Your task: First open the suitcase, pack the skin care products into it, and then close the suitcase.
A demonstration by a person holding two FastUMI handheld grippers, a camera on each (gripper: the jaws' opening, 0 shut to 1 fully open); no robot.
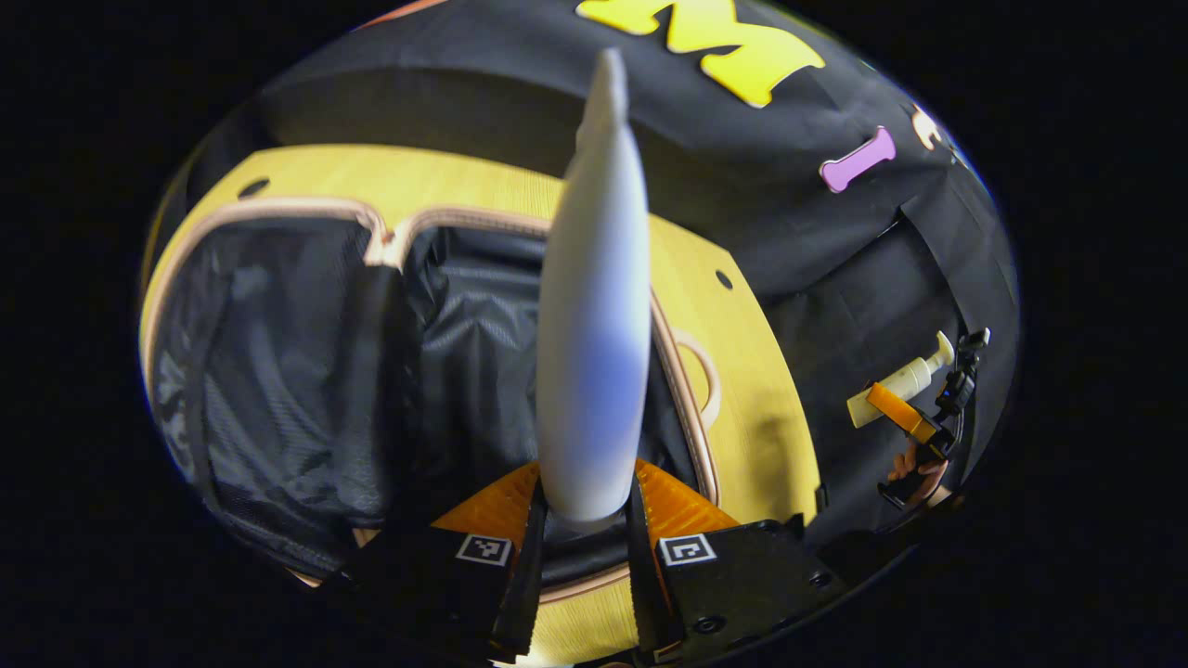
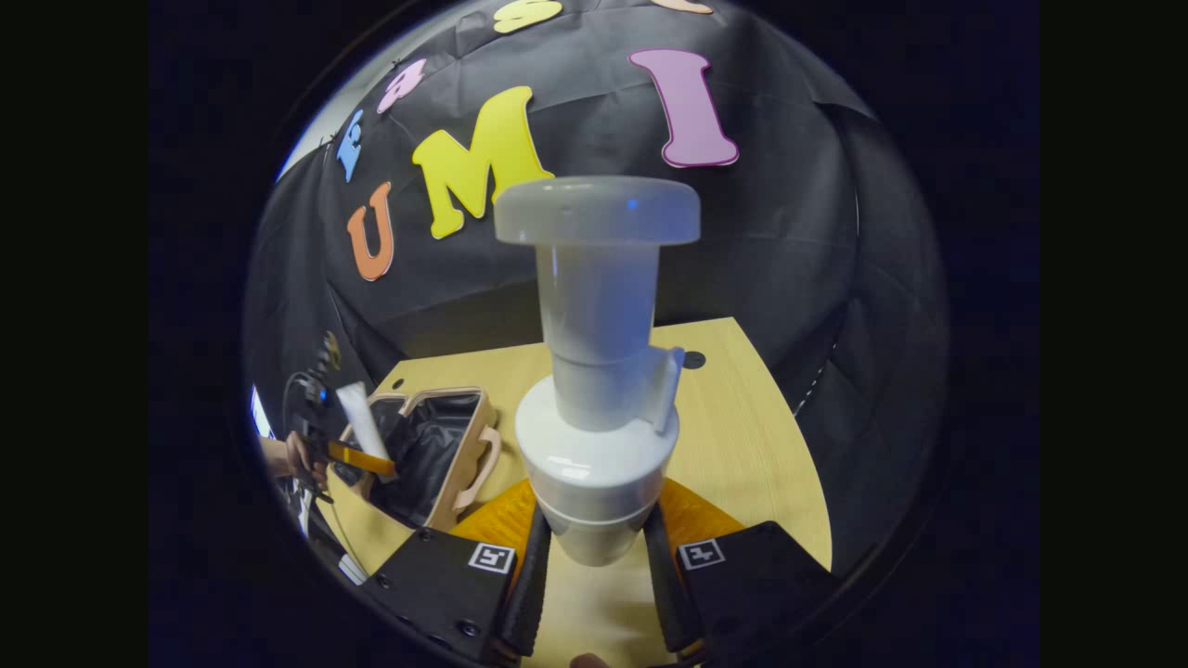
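Note:
The suitcase (image 1: 306,371) lies open on the wooden table, its dark lining and mesh pocket showing, its rim tan. My left gripper (image 1: 585,547) is shut on a white squeeze tube (image 1: 594,325) held over the open case. In the right gripper view, my right gripper (image 2: 599,566) is shut on a white pump bottle (image 2: 599,371), upright above the table to the right of the suitcase (image 2: 427,455). The left gripper (image 2: 357,456) with its tube (image 2: 357,417) shows far off at the left, and the right gripper (image 1: 914,422) with its pump bottle (image 1: 896,385) shows far off in the left gripper view.
The wooden table (image 2: 742,445) has bare room to the right of the suitcase and small round holes near its corners. Black cloth walls close in behind and beside it. A hand (image 2: 297,459) holds the far left gripper.

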